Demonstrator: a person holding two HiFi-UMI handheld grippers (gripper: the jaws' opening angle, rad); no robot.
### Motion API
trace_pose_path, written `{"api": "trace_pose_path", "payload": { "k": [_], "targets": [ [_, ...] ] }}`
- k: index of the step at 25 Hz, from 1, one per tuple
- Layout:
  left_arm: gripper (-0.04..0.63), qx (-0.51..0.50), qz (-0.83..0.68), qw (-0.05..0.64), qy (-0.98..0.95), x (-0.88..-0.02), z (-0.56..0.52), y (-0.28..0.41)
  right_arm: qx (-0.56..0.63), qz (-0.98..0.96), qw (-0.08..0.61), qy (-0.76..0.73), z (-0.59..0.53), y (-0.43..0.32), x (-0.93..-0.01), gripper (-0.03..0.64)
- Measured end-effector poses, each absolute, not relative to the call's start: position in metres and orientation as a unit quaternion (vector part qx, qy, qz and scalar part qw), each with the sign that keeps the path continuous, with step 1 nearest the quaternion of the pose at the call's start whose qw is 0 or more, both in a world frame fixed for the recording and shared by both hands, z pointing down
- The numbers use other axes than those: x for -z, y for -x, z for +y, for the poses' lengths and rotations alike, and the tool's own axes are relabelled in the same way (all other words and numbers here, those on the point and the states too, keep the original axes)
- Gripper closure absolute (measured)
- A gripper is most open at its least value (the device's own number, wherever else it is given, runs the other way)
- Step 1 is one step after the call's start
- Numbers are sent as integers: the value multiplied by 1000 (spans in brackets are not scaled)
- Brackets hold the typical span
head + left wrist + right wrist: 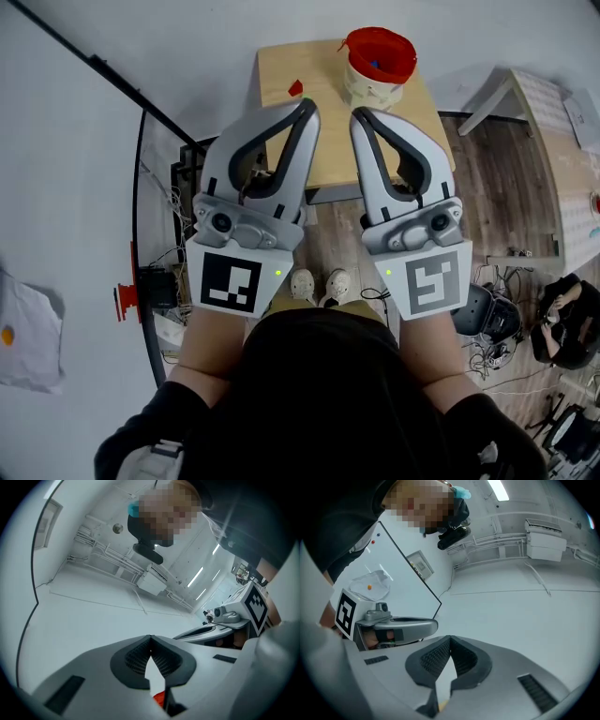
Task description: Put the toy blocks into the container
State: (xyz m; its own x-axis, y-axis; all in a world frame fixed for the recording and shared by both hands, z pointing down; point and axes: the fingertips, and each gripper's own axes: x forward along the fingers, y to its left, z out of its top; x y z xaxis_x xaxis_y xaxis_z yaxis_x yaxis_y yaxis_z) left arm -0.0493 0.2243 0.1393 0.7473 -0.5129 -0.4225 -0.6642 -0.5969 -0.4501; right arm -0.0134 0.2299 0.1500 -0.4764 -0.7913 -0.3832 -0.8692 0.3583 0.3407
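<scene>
On a small wooden table (281, 67) stands a cream container with a red rim (378, 54), with a blue block (375, 65) inside it. A red block (296, 88) lies on the table to its left. My left gripper (308, 106) and right gripper (360, 115) are held side by side above the table's near edge, tips pointing toward it. Both are shut with nothing between the pads. The left gripper view shows the shut left gripper (150, 639) with a red patch (160, 698) below its jaws. In the right gripper view the right gripper (450, 639) is also shut, against wall and ceiling.
A white wall with a black line runs down the left. A second table (562, 159) stands at the right. Cables and gear (159, 281) lie on the floor at the left, more at the lower right beside a seated person (562, 323). My shoes (319, 284) show below.
</scene>
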Motion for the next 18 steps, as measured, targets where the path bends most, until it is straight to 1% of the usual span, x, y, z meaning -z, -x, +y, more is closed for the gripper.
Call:
{"api": "trace_pose_path", "payload": {
  "k": [11, 18],
  "targets": [
    [584, -109, 376, 324, 861, -140, 236, 41, -243, 833, 90, 490, 243, -10, -164, 588],
    [584, -125, 427, 342, 828, -143, 212, 52, -235, 837, 90, 486, 225, -10, -171, 588]
  ]
}}
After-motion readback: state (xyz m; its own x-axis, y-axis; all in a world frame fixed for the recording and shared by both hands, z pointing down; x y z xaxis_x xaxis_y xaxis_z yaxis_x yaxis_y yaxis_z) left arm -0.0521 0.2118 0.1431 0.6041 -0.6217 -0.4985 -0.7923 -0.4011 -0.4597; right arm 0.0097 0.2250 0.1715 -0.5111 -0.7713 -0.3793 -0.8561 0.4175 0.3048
